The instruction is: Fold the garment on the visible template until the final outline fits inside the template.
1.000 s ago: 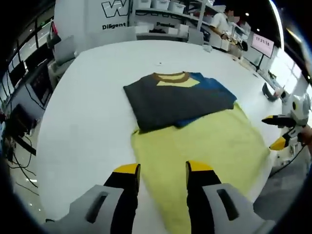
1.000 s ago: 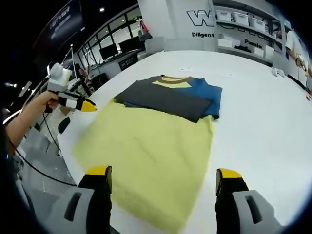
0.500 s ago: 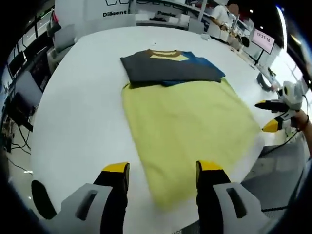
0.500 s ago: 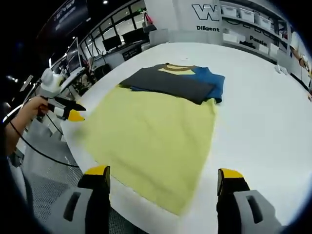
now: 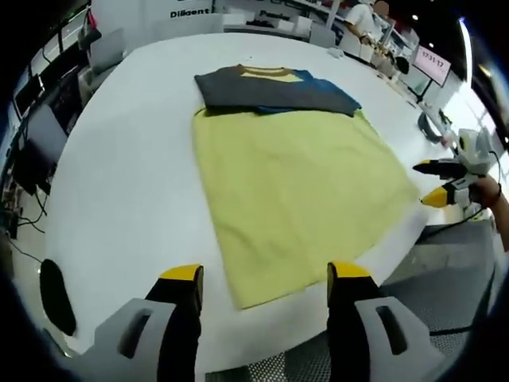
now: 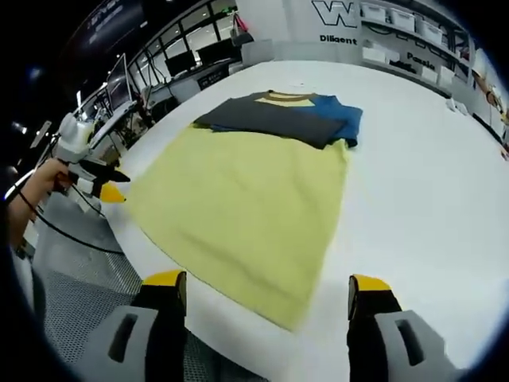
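Left tongs (image 5: 261, 278) hang wide apart and hold nothing, just off the near edge of the white desk (image 5: 127, 183). Right tongs (image 6: 269, 286) are also wide and hold nothing. Beyond them a yellow sheet (image 5: 294, 183) lies flat on the desk. At its far end rests the folded shirt (image 5: 270, 87), dark grey over blue, its collar away from the tongs.

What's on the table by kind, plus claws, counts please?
Folded garment: 1
Yellow template: 1
Claws, left claw and right claw, both open: 2
Total: 4
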{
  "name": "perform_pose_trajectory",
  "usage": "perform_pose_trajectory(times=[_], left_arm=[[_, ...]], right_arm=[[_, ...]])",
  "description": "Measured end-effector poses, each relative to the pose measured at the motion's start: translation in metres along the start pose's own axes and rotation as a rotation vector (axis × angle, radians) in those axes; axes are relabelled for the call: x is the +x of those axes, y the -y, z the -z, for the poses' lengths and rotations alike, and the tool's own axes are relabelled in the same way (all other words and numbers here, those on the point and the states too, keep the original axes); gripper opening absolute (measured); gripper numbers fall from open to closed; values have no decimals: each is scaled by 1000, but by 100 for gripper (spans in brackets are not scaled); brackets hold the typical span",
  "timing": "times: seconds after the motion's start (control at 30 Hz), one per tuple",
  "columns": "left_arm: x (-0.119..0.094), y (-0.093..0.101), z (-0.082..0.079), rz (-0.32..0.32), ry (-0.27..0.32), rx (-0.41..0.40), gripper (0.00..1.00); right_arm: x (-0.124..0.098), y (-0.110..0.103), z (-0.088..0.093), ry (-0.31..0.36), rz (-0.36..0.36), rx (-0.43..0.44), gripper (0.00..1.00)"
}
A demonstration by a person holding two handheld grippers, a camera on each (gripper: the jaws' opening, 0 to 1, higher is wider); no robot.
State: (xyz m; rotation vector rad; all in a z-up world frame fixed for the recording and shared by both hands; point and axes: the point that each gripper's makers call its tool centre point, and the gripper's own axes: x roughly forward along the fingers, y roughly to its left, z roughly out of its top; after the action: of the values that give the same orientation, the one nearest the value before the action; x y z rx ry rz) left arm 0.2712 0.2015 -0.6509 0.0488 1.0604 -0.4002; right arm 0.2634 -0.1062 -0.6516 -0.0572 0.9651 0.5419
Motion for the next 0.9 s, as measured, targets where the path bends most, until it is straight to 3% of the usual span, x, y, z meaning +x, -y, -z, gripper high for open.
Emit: perform_pose_trajectory(times=[0.17, 0.47, 0.57, 0.7, 0.77, 0.83, 0.9], left_arm=[[2, 3, 13, 0, -9, -30, 58], [0, 0, 36, -53, -63, -55, 49], [0, -2, 38, -59, -54, -93, 44], [-1, -7, 40, -81, -47, -124, 29], [-1, -9, 41, -85, -49, -125, 28], [0, -5, 45, -89, -64, -122, 25], [0, -10, 44, -115, -52, -127, 23]], right_arm=[[-1, 2, 8, -7, 3, 2, 72], [1, 8, 22, -24, 14, 26, 51], [0, 11, 28, -35, 33, 25, 46], [1, 13, 32, -38, 48, 35, 40], [1, 15, 32, -40, 61, 28, 37], [1, 15, 35, -53, 85, -7, 30], [0, 18, 35, -55, 94, 13, 20]])
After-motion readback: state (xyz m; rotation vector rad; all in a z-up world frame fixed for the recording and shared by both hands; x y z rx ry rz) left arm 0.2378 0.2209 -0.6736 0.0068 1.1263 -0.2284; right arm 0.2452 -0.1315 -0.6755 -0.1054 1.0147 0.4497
